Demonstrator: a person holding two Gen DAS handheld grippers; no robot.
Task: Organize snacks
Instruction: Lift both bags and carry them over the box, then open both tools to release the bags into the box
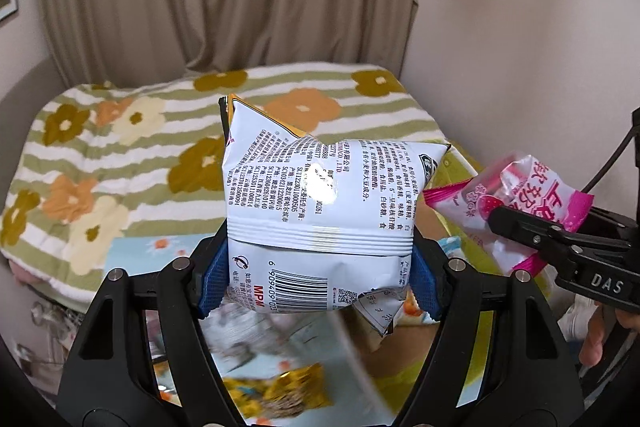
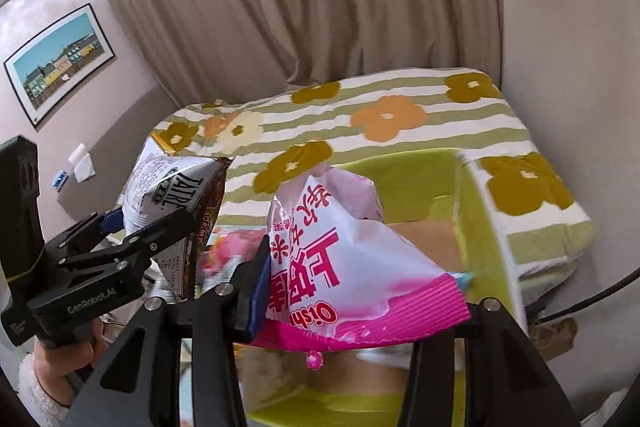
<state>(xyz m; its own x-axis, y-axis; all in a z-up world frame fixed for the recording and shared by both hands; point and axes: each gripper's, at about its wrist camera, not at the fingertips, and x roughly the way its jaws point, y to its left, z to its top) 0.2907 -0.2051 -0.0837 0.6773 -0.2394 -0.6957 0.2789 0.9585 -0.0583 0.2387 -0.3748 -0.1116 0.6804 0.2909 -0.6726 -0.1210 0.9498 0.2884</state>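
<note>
Mid-carry: left tongs (image 1: 320, 267) clenched on white snack bag (image 1: 324, 203), right tongs (image 2: 360, 311) on pink snack bag (image 2: 344, 255). Next, probably: lowering into green box (image 2: 472, 211) at bed (image 2: 400, 99) edge.

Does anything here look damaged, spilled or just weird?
Nothing spilled or torn. The left gripper holds a white snack bag upside down, and the right gripper holds a pink snack bag, its print also inverted.

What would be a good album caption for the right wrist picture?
Right gripper holding a pink-and-white snack bag above a green box beside a flowered bed.
</note>
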